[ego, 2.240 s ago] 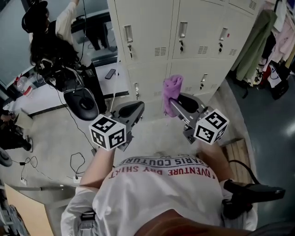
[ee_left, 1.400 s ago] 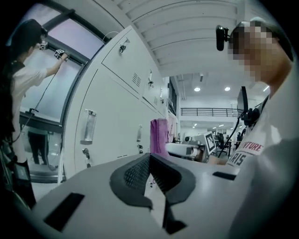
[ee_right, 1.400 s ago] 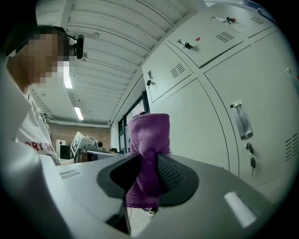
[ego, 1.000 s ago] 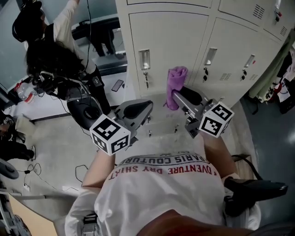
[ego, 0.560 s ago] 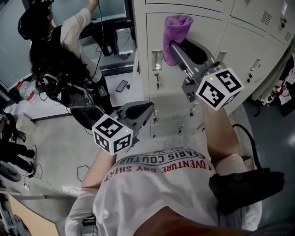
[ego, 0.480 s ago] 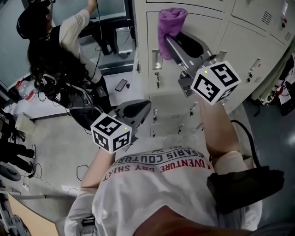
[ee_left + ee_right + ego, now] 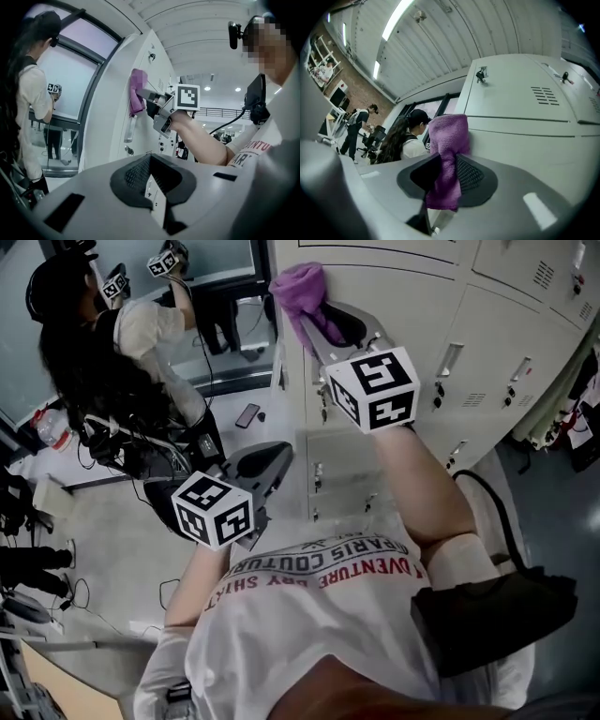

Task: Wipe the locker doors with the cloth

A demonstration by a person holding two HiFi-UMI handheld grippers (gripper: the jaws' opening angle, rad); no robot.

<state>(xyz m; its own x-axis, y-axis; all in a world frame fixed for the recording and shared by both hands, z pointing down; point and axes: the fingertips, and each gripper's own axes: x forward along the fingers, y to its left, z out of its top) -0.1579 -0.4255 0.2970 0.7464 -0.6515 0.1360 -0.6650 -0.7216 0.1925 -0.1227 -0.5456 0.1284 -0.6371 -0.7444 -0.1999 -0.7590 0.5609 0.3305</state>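
The purple cloth point(image 7: 298, 287) is pressed against the upper left part of a cream locker door point(image 7: 403, 282). My right gripper point(image 7: 314, 313) is raised and shut on the cloth. In the right gripper view the cloth point(image 7: 447, 154) hangs folded between the jaws of that gripper point(image 7: 443, 180), with the locker door point(image 7: 525, 140) just behind it. The left gripper view shows the cloth point(image 7: 137, 90) touching the locker's face point(image 7: 117, 117). My left gripper point(image 7: 270, 463) is held low at waist height, away from the lockers, shut with nothing in it.
A second person point(image 7: 103, 343) stands at the left by a window, holding grippers up. Cables and gear point(image 7: 141, 446) lie on the floor there, with a phone point(image 7: 247, 414) beside them. Further locker doors with handles and keys point(image 7: 520, 371) run to the right.
My right gripper has risen from waist height to the upper locker door and slid left across it with the cloth. The left gripper has stayed low.
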